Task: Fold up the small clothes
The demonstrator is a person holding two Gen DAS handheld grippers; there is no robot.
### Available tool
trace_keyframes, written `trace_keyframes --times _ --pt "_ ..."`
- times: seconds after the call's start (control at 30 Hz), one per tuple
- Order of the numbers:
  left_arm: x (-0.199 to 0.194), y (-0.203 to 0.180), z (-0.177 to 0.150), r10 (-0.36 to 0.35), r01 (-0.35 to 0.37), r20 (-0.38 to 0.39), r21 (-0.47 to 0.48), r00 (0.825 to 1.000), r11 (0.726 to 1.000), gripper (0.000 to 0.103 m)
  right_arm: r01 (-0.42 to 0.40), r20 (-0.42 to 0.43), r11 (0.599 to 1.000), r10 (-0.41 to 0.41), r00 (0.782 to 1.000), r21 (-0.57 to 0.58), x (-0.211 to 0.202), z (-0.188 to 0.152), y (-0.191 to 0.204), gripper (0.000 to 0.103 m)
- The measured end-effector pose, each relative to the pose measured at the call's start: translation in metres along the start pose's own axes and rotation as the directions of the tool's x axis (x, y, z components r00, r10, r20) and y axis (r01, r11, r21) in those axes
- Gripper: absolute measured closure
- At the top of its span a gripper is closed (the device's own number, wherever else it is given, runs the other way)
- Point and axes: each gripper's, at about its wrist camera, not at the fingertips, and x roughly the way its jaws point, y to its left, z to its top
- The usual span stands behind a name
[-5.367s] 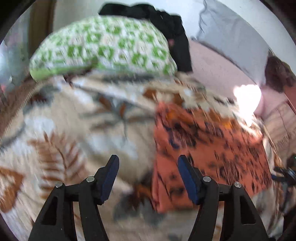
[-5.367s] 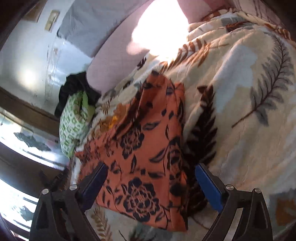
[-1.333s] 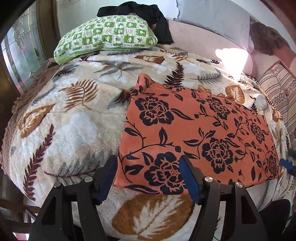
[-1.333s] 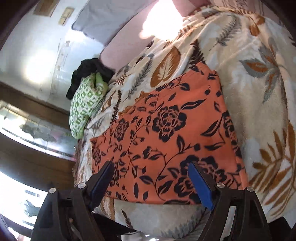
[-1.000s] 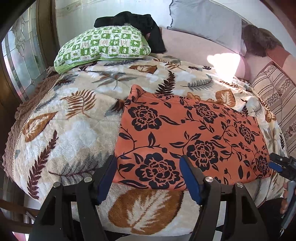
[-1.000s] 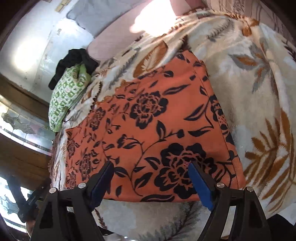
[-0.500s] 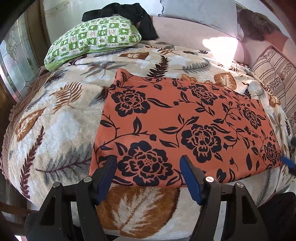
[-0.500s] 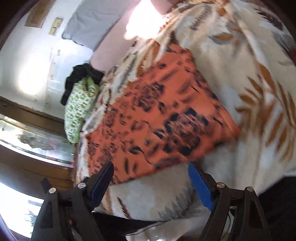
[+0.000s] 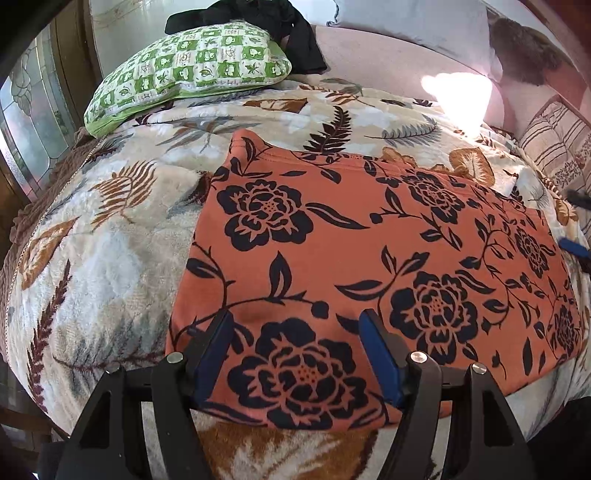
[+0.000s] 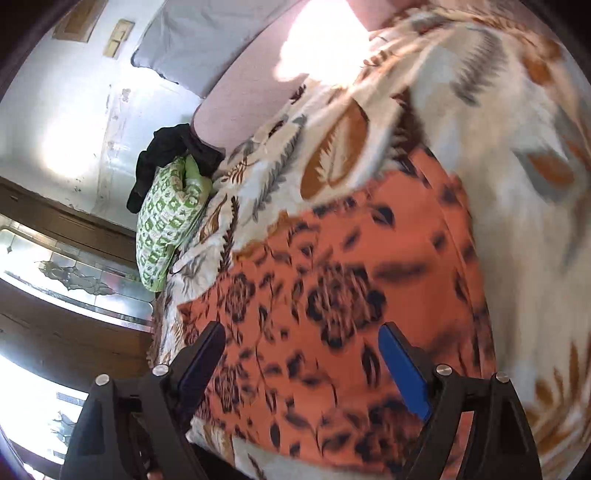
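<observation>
An orange garment with a black flower print (image 9: 369, 258) lies spread flat on the leaf-patterned blanket (image 9: 110, 240) of a bed. My left gripper (image 9: 295, 332) is open and empty, its blue pads over the garment's near left corner. My right gripper (image 10: 301, 343) is open and empty above the garment (image 10: 351, 295) at its right side; this view is blurred. The right gripper's blue pad also shows at the right edge of the left wrist view (image 9: 574, 249).
A green checked pillow (image 9: 192, 70) with a black cloth (image 9: 266, 22) on it lies at the bed's head. A grey pillow (image 9: 406, 18) and a striped cushion (image 9: 557, 144) are at the far right. A glazed wooden door (image 9: 33, 122) stands to the left.
Both grippers have moved in toward the spread garment. The right gripper swung back over its right side. The garment lies as before and both grippers stay open.
</observation>
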Motion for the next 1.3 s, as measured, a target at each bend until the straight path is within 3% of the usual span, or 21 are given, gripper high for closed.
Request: trace_keyframes --times 0.13,0.2,0.27,0.33,0.37,0.4,0.43,0.5,0.57,0.67,0.77,0.93,0.97,1.13,1.27,1.3 --pt "0.012 0.003 0.0 -0.017 0.017 -0.027 -0.009 0.999 1.0 0.032 0.041 -0.069 0.994 -0.035 0.997 0.098 0.044 0.054 -0.038 0.016" --pt "0.012 0.005 0.0 -0.024 0.024 -0.021 -0.008 0.999 1.0 0.032 0.034 -0.024 0.986 -0.03 0.999 0.162 0.045 0.066 -0.056 0.016" --pt "0.012 0.006 0.001 -0.034 0.034 -0.014 -0.011 0.999 0.999 0.032 0.036 0.001 0.986 -0.037 0.999 0.164 0.037 0.069 -0.051 0.016" --pt "0.015 0.007 0.002 -0.036 0.036 -0.014 -0.012 0.999 0.999 0.032 0.01 0.046 0.997 -0.013 0.999 0.083 0.029 0.068 -0.037 0.016" --pt "0.016 0.006 0.002 -0.037 0.037 -0.011 -0.013 0.999 0.999 0.031 0.035 0.04 0.999 -0.036 0.999 0.027 0.033 0.071 -0.035 0.016" --pt "0.016 0.005 0.002 -0.037 0.037 -0.008 -0.009 0.999 0.999 0.03 0.134 0.004 0.99 -0.134 0.991 0.039 0.042 0.074 -0.043 0.016" --pt "0.016 0.005 0.002 -0.034 0.034 -0.01 -0.005 0.999 0.999 0.03 0.125 -0.016 0.986 -0.124 0.992 0.11 0.046 0.076 -0.058 0.016" --pt "0.011 0.005 0.003 -0.041 0.041 -0.006 -0.009 0.999 0.999 0.03 0.068 0.057 0.982 -0.079 0.995 0.179 0.034 0.074 -0.064 0.016" --pt "0.004 0.008 0.004 -0.048 0.048 0.019 -0.023 0.999 0.999 0.03 0.105 0.089 0.988 -0.115 0.989 0.109 0.02 0.062 -0.039 0.016" --pt "-0.006 0.013 0.002 -0.069 0.071 0.041 -0.047 0.997 0.996 0.03 0.069 0.043 0.997 -0.068 0.997 -0.027 0.009 0.027 0.006 0.016" --pt "-0.018 0.018 -0.004 -0.087 0.09 0.055 -0.048 0.995 0.995 0.03 0.045 0.019 0.994 -0.043 0.999 -0.096 -0.001 -0.016 0.026 0.016" --pt "-0.031 0.028 -0.012 -0.099 0.103 0.068 -0.056 0.993 0.993 0.03 0.102 -0.024 0.993 -0.1 0.995 0.053 0.002 -0.08 -0.01 0.016" --pt "-0.034 0.03 -0.013 -0.109 0.113 0.072 -0.056 0.991 0.992 0.03 0.072 0.002 0.995 -0.073 0.997 0.075 -0.005 -0.089 -0.014 0.016" --pt "-0.041 0.032 -0.014 -0.119 0.124 0.087 -0.055 0.989 0.991 0.03 0.059 0.068 0.997 -0.062 0.996 0.046 -0.037 -0.095 0.007 0.016" --pt "-0.036 0.03 -0.015 -0.109 0.112 0.068 -0.044 0.992 0.993 0.03 0.15 0.014 0.982 -0.153 0.988 0.117 -0.023 -0.098 -0.031 0.016" --pt "-0.035 0.031 -0.016 -0.1 0.102 0.063 -0.037 0.993 0.994 0.03 0.1 0.024 0.981 -0.105 0.994 0.164 -0.026 -0.099 -0.042 0.017"
